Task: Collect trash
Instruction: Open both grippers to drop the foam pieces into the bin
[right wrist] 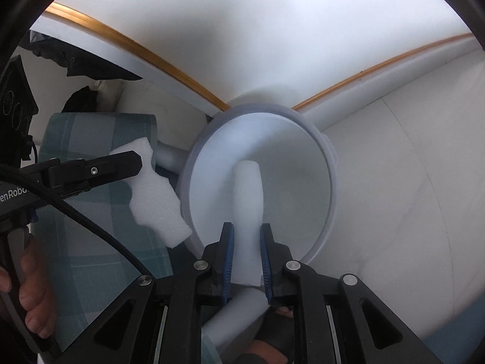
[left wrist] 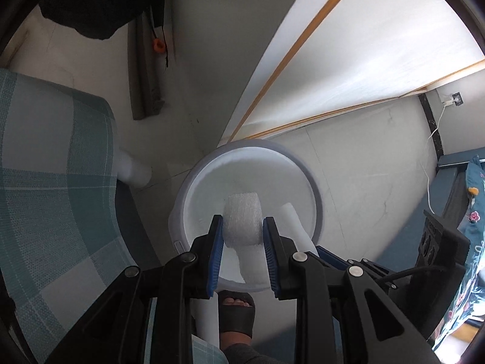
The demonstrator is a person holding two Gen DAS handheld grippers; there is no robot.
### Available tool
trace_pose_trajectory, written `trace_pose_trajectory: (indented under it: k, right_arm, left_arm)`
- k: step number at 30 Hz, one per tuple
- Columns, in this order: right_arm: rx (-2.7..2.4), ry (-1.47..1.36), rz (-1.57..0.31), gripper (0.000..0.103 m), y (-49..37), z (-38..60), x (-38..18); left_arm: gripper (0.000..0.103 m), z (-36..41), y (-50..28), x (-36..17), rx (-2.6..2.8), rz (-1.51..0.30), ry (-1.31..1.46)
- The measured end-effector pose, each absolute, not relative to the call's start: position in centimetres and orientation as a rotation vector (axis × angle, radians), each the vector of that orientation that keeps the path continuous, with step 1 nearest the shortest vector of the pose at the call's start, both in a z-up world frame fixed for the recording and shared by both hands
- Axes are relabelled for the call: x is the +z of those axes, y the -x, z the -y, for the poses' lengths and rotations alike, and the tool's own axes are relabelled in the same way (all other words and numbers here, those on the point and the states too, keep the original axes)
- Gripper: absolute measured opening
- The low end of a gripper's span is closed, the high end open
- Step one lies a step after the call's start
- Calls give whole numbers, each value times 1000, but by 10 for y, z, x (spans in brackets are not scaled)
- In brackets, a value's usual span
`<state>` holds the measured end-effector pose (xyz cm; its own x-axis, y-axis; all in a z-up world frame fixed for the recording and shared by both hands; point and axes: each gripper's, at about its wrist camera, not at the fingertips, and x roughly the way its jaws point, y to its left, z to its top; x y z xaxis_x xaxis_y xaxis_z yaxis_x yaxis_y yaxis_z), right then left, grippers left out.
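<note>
A white round bin (left wrist: 315, 188) stands on the floor under both grippers. My left gripper (left wrist: 242, 223) is shut on a chunky white foam block (left wrist: 242, 209) just above the bin's mouth. From the right wrist view that block (right wrist: 154, 194) hangs over the bin's left rim (right wrist: 332, 182), with one left finger (right wrist: 121, 166) across it. My right gripper (right wrist: 247, 227) has a long white foam stick (right wrist: 247, 188) between its blue pads, both pads touching it, the free end reaching down into the bin. The same stick (left wrist: 292, 221) shows beside the left gripper.
A chair with a teal plaid cushion (left wrist: 45, 182) is at the left, close to the bin. A white table with an orange edge (left wrist: 363, 60) overhangs the bin's far side. A foot in a black sandal (left wrist: 236, 312) is near the bin. A white cable (left wrist: 430, 157) runs along the right wall.
</note>
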<state>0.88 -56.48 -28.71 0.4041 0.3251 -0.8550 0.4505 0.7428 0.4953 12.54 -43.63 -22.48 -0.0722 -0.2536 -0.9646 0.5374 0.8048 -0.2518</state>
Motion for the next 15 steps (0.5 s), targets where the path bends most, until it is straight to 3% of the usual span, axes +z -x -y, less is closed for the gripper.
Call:
trace_pose_trajectory:
  k: [7, 10, 12, 15]
  right_arm:
    - [-116, -814, -1180, 21, -10, 568, -293]
    - [-123, -819, -1182, 33, -7, 570, -292]
    - [-118, -818, -1170, 33, -4, 570, -288]
    - [-138, -806, -1155, 44, 0, 572, -284]
  left_arm:
    - [24, 438, -135, -230, -639, -1582, -123]
    - [28, 438, -135, -232, -620, -1611, -147]
    - [41, 438, -134, -227, -612, -1594, -155]
    - [49, 438, -133, -221, -620, -1576, -154]
